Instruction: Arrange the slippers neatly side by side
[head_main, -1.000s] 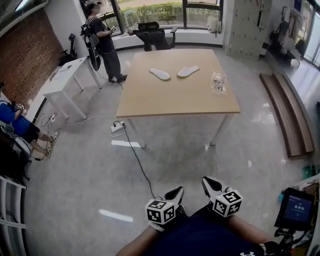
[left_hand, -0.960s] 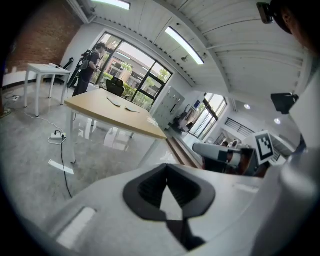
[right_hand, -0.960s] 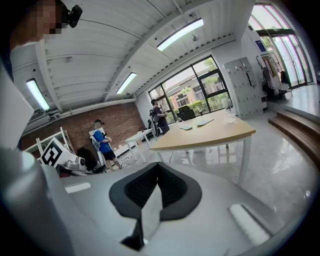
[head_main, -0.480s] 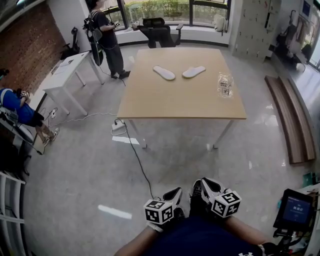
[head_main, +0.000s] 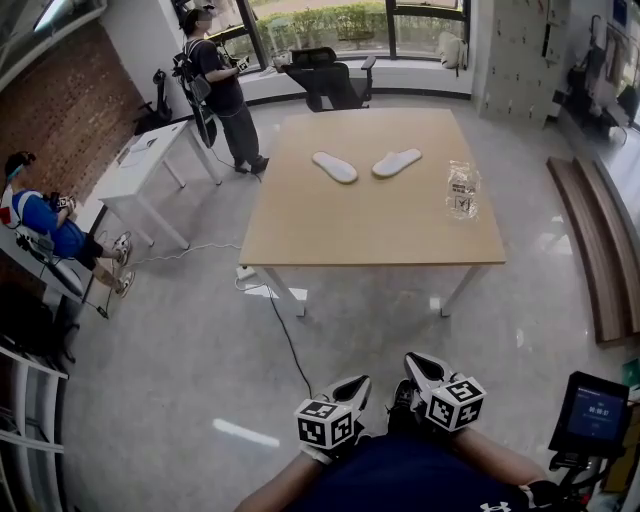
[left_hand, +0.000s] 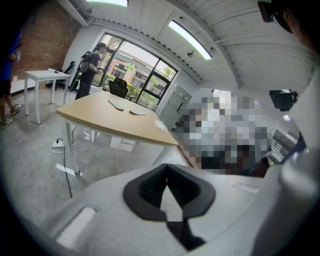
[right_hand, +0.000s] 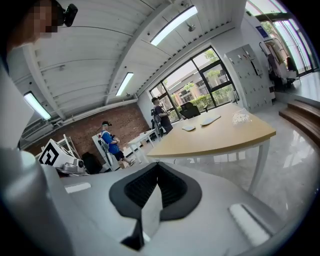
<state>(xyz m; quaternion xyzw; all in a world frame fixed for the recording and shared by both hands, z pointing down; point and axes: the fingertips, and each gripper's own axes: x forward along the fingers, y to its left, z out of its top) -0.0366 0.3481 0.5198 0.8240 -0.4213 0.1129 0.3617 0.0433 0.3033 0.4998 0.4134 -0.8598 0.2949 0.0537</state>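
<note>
While both grippers hang low in front of the person's dark shirt, well short of the wooden counter (head_main: 370, 225), nothing on it is being touched. The left gripper (head_main: 352, 388) has its black jaws pressed together with nothing between them, and the right gripper (head_main: 419, 366) is closed and empty the same way. The marker cubes hide much of each gripper from above, and the person's forearms are cut off at the bottom edge.

Both white slippers lie on the far half of the counter, apart from each other. The left slipper (head_main: 334, 167) and the right slipper (head_main: 397, 163) are splayed, their nearer ends closer together than their farther ends. Whether they lie sole up I cannot tell. From the gripper views they are only small pale shapes on the far counter top.

A clear plastic packet (head_main: 461, 190) sits near the right edge; its contents are too small to make out. Beyond the counter is a black office chair (head_main: 330, 75), and a standing person (head_main: 222, 95) is beside a smaller white counter (head_main: 150, 165). A seated person in blue (head_main: 45, 225) is partly cut off at the left. A small screen (head_main: 592, 412) shows at the lower right.
</note>
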